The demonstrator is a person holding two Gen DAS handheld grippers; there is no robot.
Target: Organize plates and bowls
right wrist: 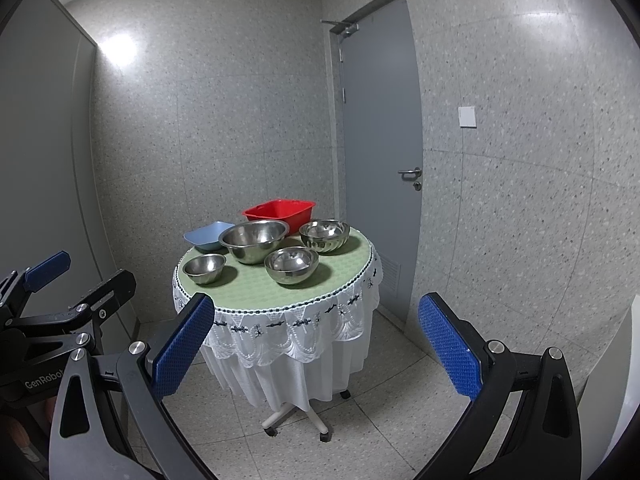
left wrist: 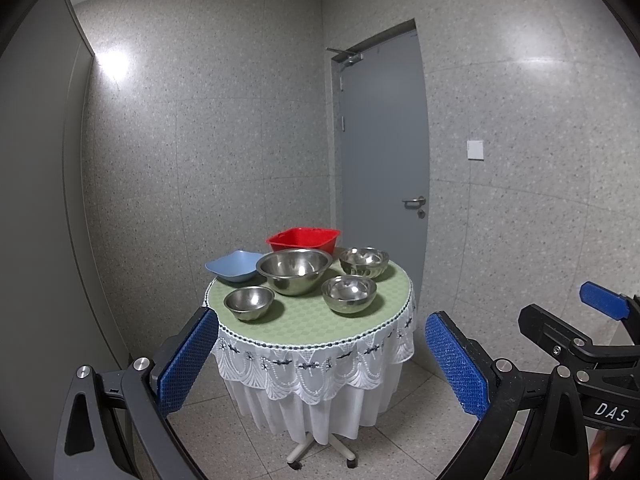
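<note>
A small round table (left wrist: 304, 320) (right wrist: 256, 284) with a green top and white lace skirt stands ahead. On it sit a large steel bowl (left wrist: 295, 270) (right wrist: 253, 239), a small steel bowl (left wrist: 249, 302) (right wrist: 204, 267) at front left, a medium steel bowl (left wrist: 349, 293) (right wrist: 291, 265) at front right, and a fluted steel bowl (left wrist: 364, 262) (right wrist: 324, 235) at back right. A blue square bowl (left wrist: 234, 266) (right wrist: 208, 235) sits back left, a red tub (left wrist: 304, 239) (right wrist: 280, 212) behind. My left gripper (left wrist: 320, 356) and right gripper (right wrist: 316, 344) are both open, empty, well short of the table.
A grey door (left wrist: 380, 160) (right wrist: 380, 120) stands behind the table on the right. Speckled walls close the corner. The table rests on a wheeled base (left wrist: 320, 452) (right wrist: 296, 420) on a tiled floor. The right gripper's body (left wrist: 592, 336) shows beside the left one.
</note>
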